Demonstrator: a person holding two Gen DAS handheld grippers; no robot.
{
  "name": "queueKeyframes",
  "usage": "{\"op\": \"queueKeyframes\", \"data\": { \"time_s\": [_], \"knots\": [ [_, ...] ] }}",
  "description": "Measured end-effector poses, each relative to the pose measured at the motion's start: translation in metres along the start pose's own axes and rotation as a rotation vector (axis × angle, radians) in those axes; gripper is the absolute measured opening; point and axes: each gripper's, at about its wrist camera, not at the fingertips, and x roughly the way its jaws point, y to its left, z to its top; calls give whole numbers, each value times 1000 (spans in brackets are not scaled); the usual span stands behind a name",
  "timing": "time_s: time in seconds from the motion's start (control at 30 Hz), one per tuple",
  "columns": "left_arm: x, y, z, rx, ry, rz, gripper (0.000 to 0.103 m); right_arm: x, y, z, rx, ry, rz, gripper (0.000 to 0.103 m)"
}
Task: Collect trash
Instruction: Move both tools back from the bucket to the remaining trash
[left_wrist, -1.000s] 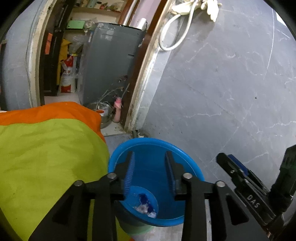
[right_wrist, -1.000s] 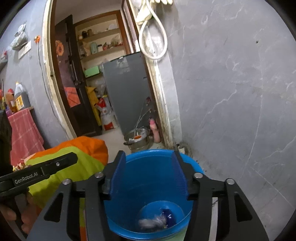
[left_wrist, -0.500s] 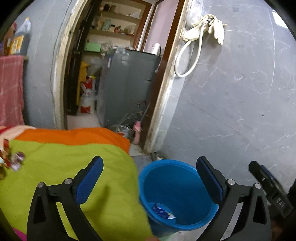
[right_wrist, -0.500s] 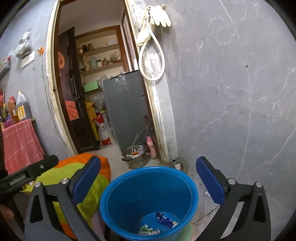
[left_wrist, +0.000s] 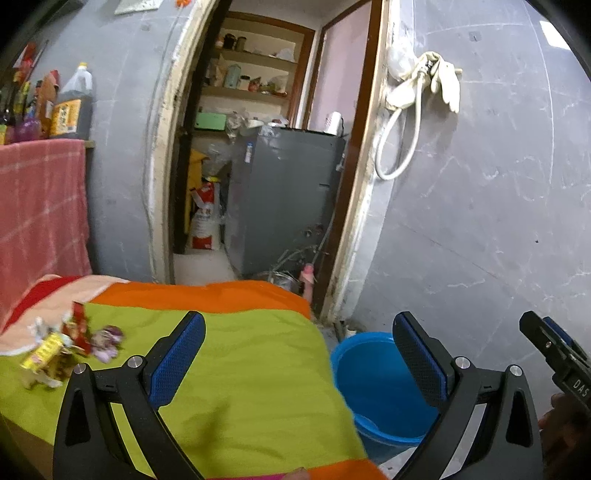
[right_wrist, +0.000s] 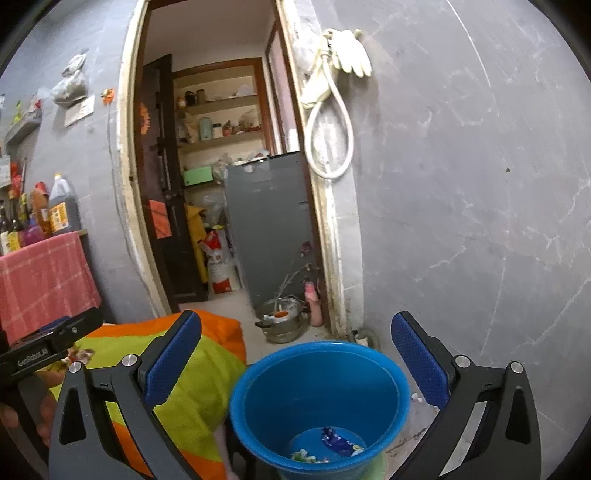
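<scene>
Trash wrappers (left_wrist: 70, 347) lie in a small loose heap on the green and orange cloth (left_wrist: 255, 362), well to the left of the blue bucket (right_wrist: 321, 402) that stands on the floor just beside the cloth's edge. More wrappers (right_wrist: 328, 445) lie at the bottom of the bucket: a dark blue one and some pale scraps. The left gripper (left_wrist: 299, 360) hangs over the cloth to the left of the bucket, jaws spread wide with nothing between them; the heap sits beyond and left of its left pad. The right gripper (right_wrist: 295, 360) hovers above the bucket's near rim, likewise spread fully and empty, the bucket's mouth showing between its blue pads (right_wrist: 417, 360).
</scene>
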Motion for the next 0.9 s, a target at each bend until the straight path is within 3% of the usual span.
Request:
{"op": "queueKeyframes", "data": {
  "time_s": [0.43, 0.9],
  "knots": [
    [-55, 66, 4, -29, -34, 103, 100, -8, 84, 6, -58, -2, 111, 103],
    [-100, 162, -3, -102, -54, 288, 100, 8, 186, -5, -111, 27, 289, 103]
  ]
}}
